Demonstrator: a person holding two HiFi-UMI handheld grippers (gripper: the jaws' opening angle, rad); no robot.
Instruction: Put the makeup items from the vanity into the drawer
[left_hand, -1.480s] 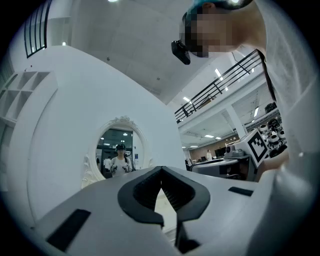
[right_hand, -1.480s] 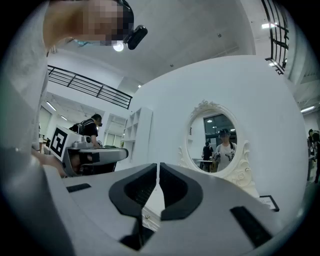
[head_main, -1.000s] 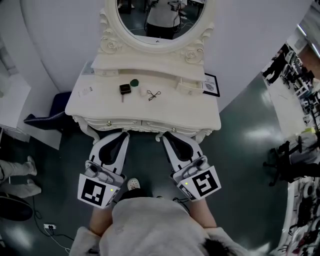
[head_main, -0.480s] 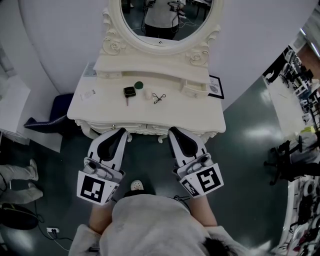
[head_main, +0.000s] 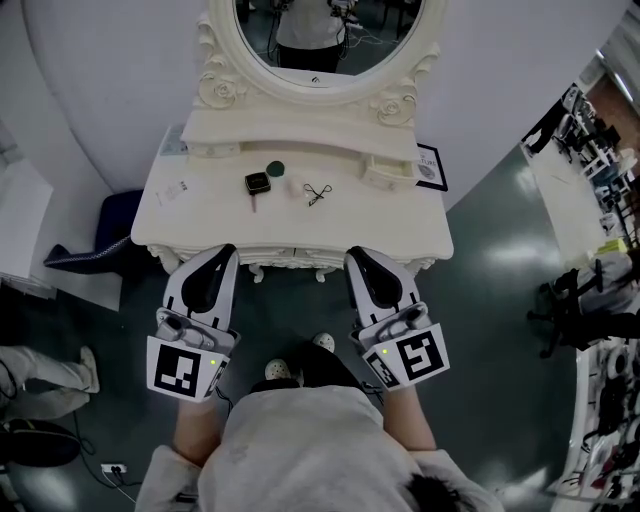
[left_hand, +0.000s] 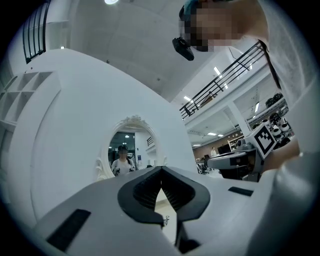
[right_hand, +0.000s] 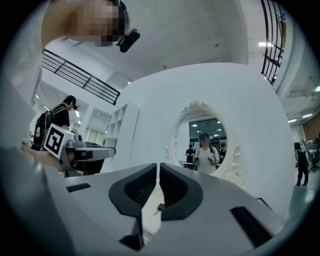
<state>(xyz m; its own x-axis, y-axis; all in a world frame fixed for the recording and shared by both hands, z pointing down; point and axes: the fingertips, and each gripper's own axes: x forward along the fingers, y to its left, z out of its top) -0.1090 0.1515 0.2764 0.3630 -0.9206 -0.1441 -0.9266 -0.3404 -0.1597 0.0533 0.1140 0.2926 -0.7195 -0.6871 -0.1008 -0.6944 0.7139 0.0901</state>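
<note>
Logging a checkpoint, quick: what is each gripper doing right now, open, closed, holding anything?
Left gripper: closed, holding nothing.
Right gripper: closed, holding nothing.

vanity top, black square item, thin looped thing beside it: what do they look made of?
Vanity top: probably painted wood or moulded resin, cream, satin; carved scroll edge and a soft, even sheen.
Black square item: likely plastic, a dark, flat case; too small to be sure.
Thin looped thing: looks like metal wire, with fine dark lines and loops; finish unreadable.
</note>
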